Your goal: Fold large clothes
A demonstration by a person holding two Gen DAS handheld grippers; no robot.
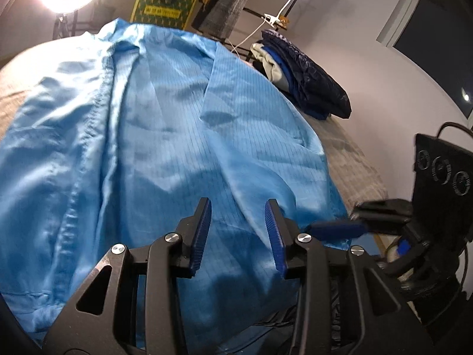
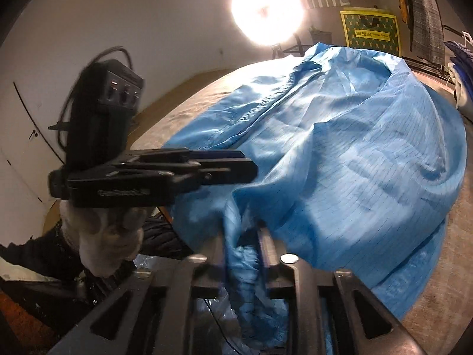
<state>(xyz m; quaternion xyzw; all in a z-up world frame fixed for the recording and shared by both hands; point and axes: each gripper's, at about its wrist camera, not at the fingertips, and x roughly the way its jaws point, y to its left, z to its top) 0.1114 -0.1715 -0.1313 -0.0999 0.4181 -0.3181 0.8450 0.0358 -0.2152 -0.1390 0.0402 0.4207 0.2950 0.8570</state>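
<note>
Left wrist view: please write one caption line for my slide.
Open left gripper above a light blue garment spread on the table, folded dark clothes behind.

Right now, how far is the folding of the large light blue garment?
Done: the light blue gridded garment lies spread on the grey table, one side flap turned in. In hand: the right gripper has bunched hem between its fingers; the left gripper hovers open. Left: the main folds.

Each hand-held gripper is black plastic with angular cut-out arms, round silver screw heads at the joints and ribbed blue pads on the fingers (image 1: 204,227). The left hand-held gripper (image 2: 230,162) carries a boxy black camera block (image 2: 109,109) with a looping black cable. The left hand (image 2: 109,242) wears a whitish knit glove and dark sleeve.
</note>
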